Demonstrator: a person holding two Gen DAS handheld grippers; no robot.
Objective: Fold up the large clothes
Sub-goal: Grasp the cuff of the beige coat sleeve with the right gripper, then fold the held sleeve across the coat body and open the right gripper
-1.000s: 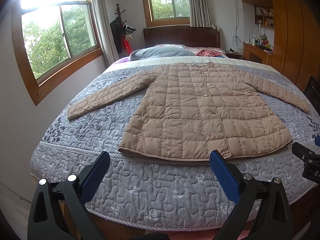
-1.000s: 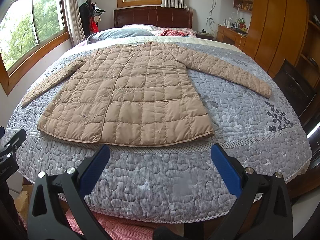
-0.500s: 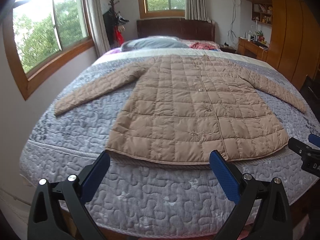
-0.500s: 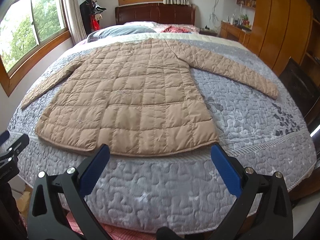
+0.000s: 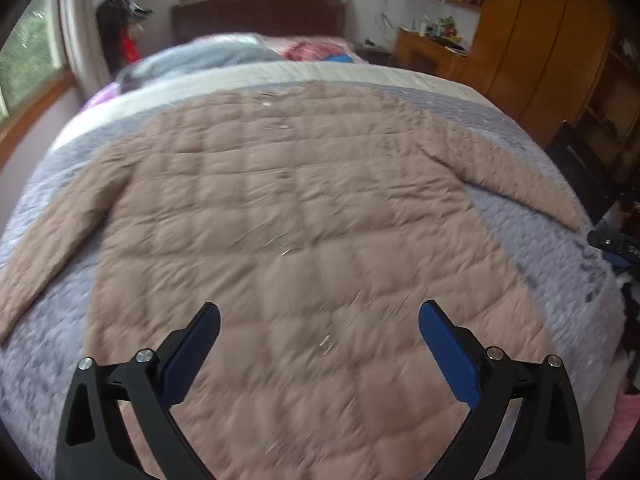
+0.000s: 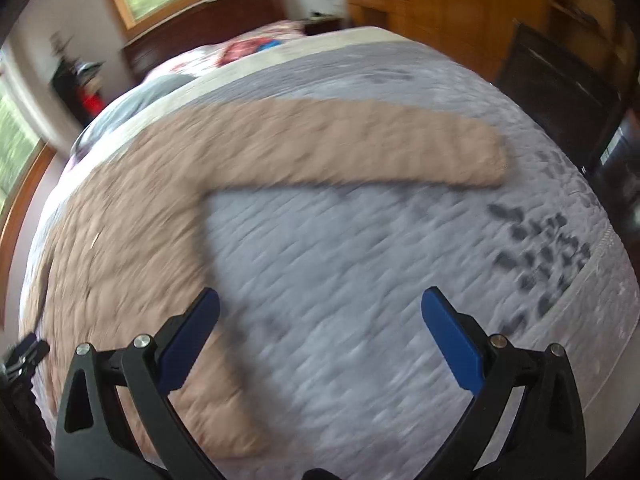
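A tan quilted coat (image 5: 288, 216) lies flat, front up, on the bed with both sleeves spread out. My left gripper (image 5: 319, 316) is open and empty, above the coat's lower front. My right gripper (image 6: 320, 304) is open and empty, above the grey bedspread (image 6: 380, 248) beside the coat's right side edge. The coat's right sleeve (image 6: 380, 148) stretches across the right wrist view, and the coat body (image 6: 120, 240) fills its left. Both views are blurred by motion. The right gripper also shows at the right edge of the left wrist view (image 5: 616, 244).
The bed (image 5: 540, 248) has a grey quilted cover, with pillows (image 5: 224, 56) and a dark headboard (image 5: 260, 12) at the far end. Wooden wardrobes (image 5: 540, 40) and a dark chair (image 6: 560, 92) stand on the right. Windows (image 5: 24, 60) line the left wall.
Both grippers have moved forward over the bed. The left is now above the coat's lower front; the right swung right, toward the right sleeve. Both stay open.
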